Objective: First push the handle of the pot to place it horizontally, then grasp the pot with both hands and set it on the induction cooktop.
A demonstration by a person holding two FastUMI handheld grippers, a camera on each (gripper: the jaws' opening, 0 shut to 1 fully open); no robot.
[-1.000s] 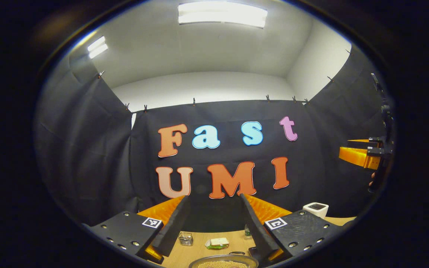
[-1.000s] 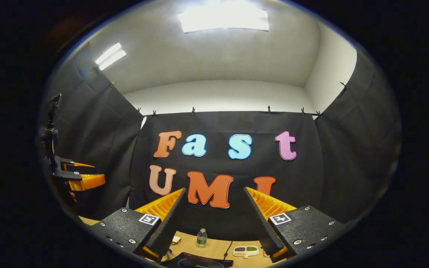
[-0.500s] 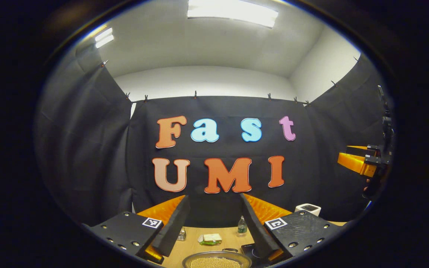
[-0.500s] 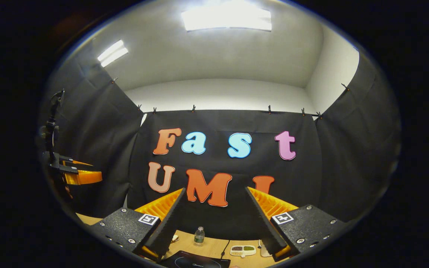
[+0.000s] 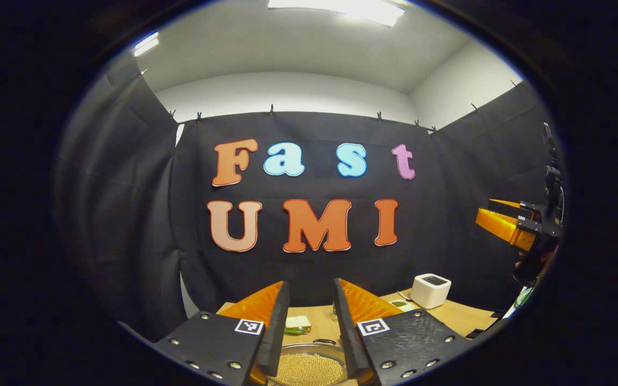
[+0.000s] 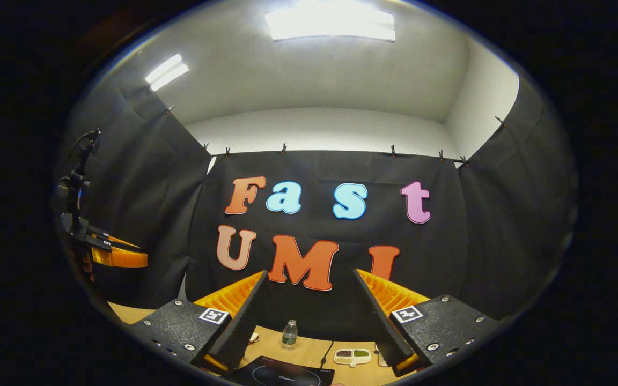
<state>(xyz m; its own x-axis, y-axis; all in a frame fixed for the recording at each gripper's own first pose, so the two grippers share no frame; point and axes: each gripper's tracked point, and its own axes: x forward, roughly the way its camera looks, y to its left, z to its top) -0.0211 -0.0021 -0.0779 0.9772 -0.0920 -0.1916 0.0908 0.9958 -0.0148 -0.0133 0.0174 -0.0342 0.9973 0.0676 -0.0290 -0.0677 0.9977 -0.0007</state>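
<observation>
The wooden table point(image 5: 448, 316) runs along the foot of the black cloth wall, pale with a fine grain. On it, in the right gripper view, lies the induction cooktop point(image 6: 282, 377), a flat, glossy black slab with a thin printed ring and a small line of writing too small to read; a dark cord point(image 6: 326, 354) leads off behind it. In the left gripper view the pot point(image 5: 309, 365), a round metal pan heaped with small tan beads, sits on the table just below the left gripper point(image 5: 311, 327), whose jaws are narrowed to a slim gap with nothing between them. The right gripper point(image 6: 309, 316) hangs above the cooktop, jaws spread wide and empty. A white, rounded box point(image 5: 430, 290) stands at the right. Behind the cooktop are a small, clear plastic bottle point(image 6: 289, 334), label unreadable, and a white divided dish point(image 6: 352, 356).
</observation>
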